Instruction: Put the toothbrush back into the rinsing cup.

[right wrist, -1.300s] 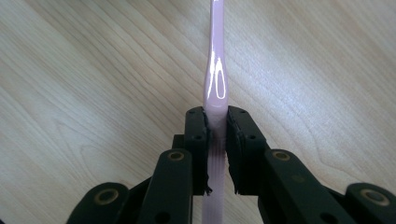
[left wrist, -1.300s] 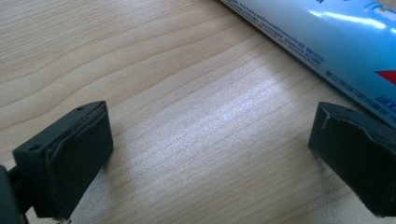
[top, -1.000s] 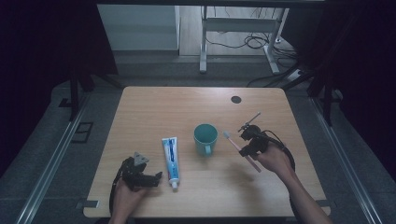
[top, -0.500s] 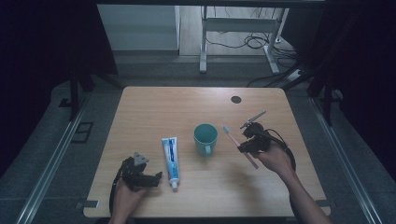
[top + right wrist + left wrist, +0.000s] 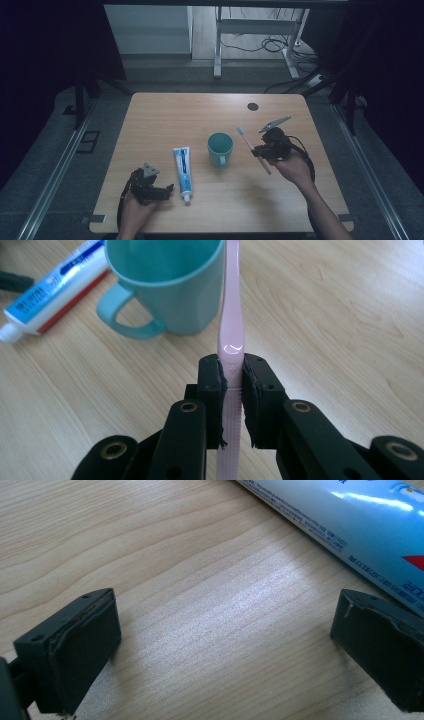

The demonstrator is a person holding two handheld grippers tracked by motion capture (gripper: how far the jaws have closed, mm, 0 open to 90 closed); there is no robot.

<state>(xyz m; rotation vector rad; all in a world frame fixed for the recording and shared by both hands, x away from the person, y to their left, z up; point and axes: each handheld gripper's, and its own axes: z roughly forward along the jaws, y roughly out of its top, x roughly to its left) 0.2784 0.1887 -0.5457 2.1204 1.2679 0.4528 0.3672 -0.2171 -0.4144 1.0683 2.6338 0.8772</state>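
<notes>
Toothbrush (image 5: 254,149), pink, is clamped by its handle in the right tongs (image 5: 261,151), which are narrowed tight on it, above the table (image 5: 165,115) at the right. Its long axis runs from near right to far left, bristle end leading toward the teal mug (image 5: 220,148) just to its left, handle end trailing near. At the near left, the left tongs (image 5: 167,189) rest wide apart with nothing between them, beside the toothpaste tube (image 5: 183,166). The right hand is nearer the mug; open table lies beyond it.

Toothpaste tube (image 5: 183,167) left of cup (image 5: 220,147), toothbrush (image 5: 253,149) right
</notes>
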